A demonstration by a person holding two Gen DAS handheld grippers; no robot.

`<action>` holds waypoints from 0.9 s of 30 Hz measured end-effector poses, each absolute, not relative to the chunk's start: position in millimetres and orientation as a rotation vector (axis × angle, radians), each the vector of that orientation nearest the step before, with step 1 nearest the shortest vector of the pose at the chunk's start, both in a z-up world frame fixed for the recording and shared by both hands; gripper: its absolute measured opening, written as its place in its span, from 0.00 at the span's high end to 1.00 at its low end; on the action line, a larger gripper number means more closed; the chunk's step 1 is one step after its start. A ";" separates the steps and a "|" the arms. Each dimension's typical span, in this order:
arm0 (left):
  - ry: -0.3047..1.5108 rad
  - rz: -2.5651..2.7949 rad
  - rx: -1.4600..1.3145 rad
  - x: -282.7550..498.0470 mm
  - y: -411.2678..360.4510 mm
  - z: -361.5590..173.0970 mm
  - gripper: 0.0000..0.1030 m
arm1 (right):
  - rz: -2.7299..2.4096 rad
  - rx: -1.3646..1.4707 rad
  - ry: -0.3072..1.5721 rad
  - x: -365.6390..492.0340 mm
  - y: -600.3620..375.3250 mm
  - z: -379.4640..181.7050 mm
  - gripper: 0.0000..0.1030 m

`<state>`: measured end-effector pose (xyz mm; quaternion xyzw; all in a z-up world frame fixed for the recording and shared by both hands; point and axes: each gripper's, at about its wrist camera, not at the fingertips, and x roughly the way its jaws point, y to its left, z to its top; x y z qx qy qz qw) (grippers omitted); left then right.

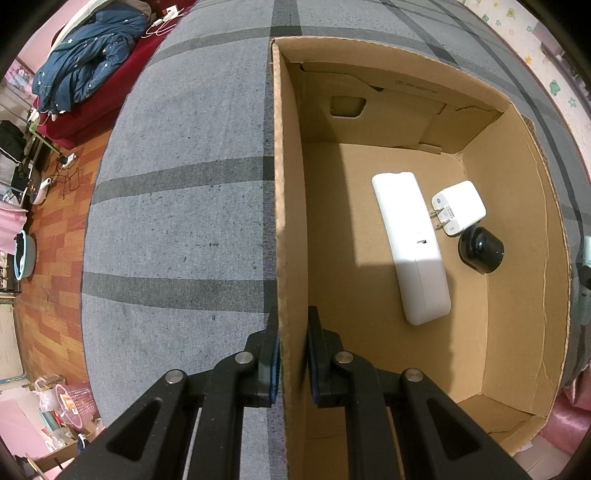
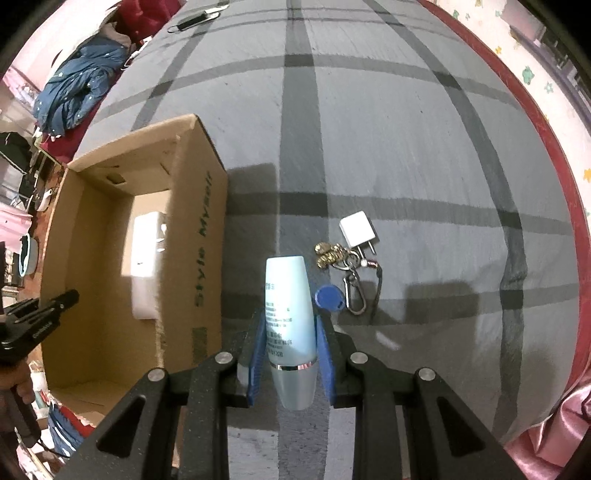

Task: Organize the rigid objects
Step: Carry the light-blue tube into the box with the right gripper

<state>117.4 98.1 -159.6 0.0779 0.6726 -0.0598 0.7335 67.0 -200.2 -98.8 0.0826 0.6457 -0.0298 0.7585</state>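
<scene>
My left gripper [image 1: 292, 325] is shut on the left wall of an open cardboard box [image 1: 284, 221], one finger outside and one inside. In the box lie a long white remote [image 1: 410, 247], a white plug adapter [image 1: 458, 208] and a black round cap [image 1: 480, 254]. My right gripper [image 2: 290, 321] is shut on a pale blue tube [image 2: 290, 314] and holds it above the grey checked bedcover. The box [image 2: 199, 221] stands to its left, with the left gripper [image 2: 44, 310] at its near left side.
On the bedcover right of the tube lie a white charger [image 2: 358, 230], a key bunch with a blue fob [image 2: 341, 280] and a carabiner. A black clip [image 2: 195, 20] lies far back. A blue quilt [image 1: 88, 55] sits on a red sofa at the left.
</scene>
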 end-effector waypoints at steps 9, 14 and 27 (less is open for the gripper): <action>1.480 -0.133 0.171 117.6 98.2 -159.6 0.88 | -0.013 0.155 1.374 87.3 -178.8 -91.0 0.74; 1.481 -0.136 0.167 118.0 98.2 -159.7 0.88 | 0.032 0.137 1.358 97.0 -158.6 -79.5 0.74; 1.485 -0.147 0.159 119.3 102.2 -160.8 0.88 | 0.152 0.088 1.348 117.1 -97.1 -76.5 0.74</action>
